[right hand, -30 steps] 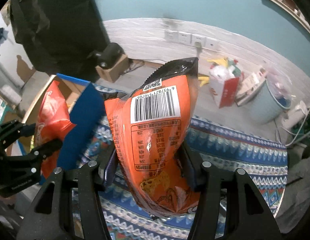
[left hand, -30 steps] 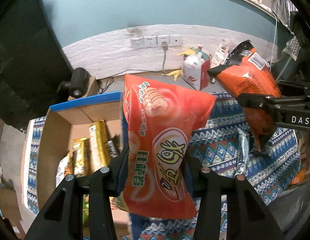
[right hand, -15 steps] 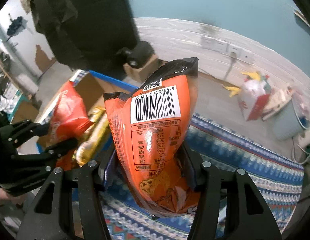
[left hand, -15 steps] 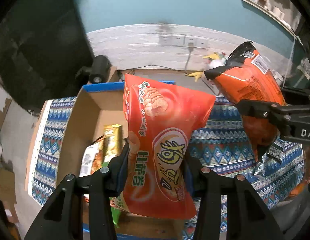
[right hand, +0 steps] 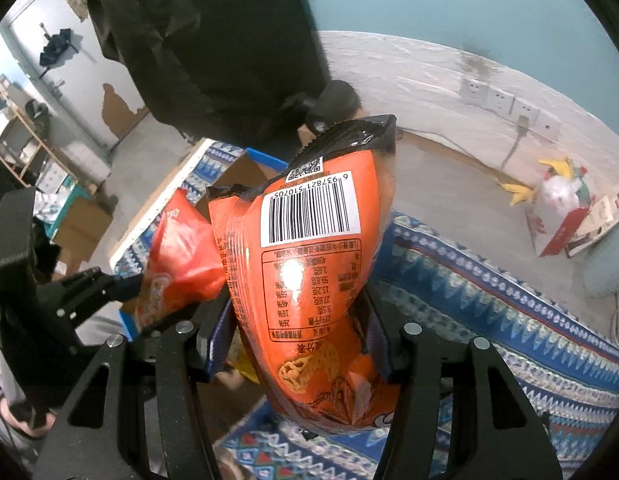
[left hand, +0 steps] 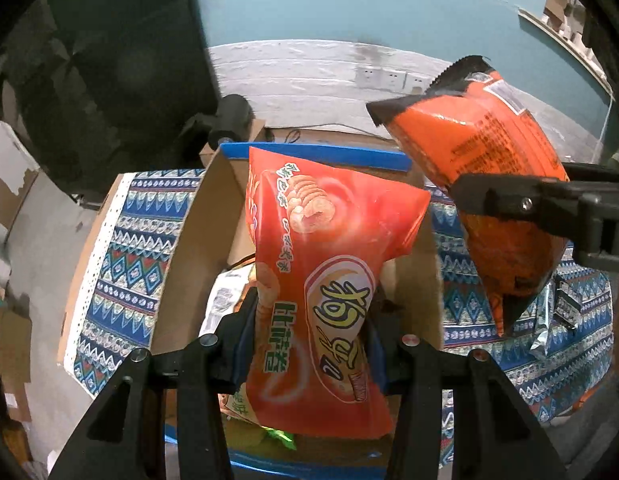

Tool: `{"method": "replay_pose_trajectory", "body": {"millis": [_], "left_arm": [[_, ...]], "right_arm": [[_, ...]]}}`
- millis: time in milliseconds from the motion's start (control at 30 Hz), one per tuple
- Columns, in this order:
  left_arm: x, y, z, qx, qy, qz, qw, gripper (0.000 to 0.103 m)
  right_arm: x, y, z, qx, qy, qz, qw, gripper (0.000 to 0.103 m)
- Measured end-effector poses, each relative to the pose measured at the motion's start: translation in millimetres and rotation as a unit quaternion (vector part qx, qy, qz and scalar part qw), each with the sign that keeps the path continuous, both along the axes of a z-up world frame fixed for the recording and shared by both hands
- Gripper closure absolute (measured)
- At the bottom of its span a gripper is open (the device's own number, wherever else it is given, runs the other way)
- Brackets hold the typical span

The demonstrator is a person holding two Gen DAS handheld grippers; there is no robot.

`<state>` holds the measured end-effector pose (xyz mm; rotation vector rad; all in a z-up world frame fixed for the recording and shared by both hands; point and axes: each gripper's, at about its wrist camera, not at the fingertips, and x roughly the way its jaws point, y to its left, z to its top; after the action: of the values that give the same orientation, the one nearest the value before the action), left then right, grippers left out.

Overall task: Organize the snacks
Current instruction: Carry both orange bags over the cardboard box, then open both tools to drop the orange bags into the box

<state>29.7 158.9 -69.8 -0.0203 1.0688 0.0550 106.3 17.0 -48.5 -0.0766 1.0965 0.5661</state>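
The left tool is clamped on a red snack bag, its pads pinching the lower half so the bag stands upright above an open cardboard box with blue-edged flaps. The bag's front carries large yellow Chinese characters in a white oval, green characters down the left side and a picture of ridged chips near the top; I can't make out a brand beyond that. Other packets lie in the box beneath it, mostly hidden.

The right tool grips an orange snack bag with a black top seal, its back facing the right wrist camera: a white barcode label reading 6 937821 510705, a small QR code above it, and a nutrition table printed upside down. A lattice-shaped snack is pictured near the bottom. This bag hangs just beside the red one, over the box's near edge.

Both sit above a surface covered by a blue patterned cloth.
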Motion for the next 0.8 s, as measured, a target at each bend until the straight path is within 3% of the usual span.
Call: {"method": "replay_pose_trajectory", "body": {"millis": [233,367,433,500,800], "left_arm": [[-0.5,25.5,-2.0,-0.002,0.001,0.033,0.9994,0.054],[1.6,39.2,-7.7,-0.023,0.017,0.056,0.998,0.053],[2.1,46.3,-10.0,-0.034,0.024,0.071,0.9966,0.048],[1.9,51.6,-8.6,-0.038,0.02,0.086,0.9954,0.037],[0.3,60.9,-0.1,-0.02,0.003,0.113,0.9934,0.03]], "right_arm": [[12.3,23.1,-10.7,0.019,0.018,-0.001,1.0,0.047],[16.8,33.6,-13.9,0.019,0.02,0.002,1.0,0.047],[17.4,38.2,-15.4,0.021,0.02,0.002,1.0,0.047],[19.1,41.3,-17.7,0.024,0.023,0.001,0.999,0.047],[23.8,52.4,-29.0,0.027,0.032,0.004,0.999,0.044]]}}
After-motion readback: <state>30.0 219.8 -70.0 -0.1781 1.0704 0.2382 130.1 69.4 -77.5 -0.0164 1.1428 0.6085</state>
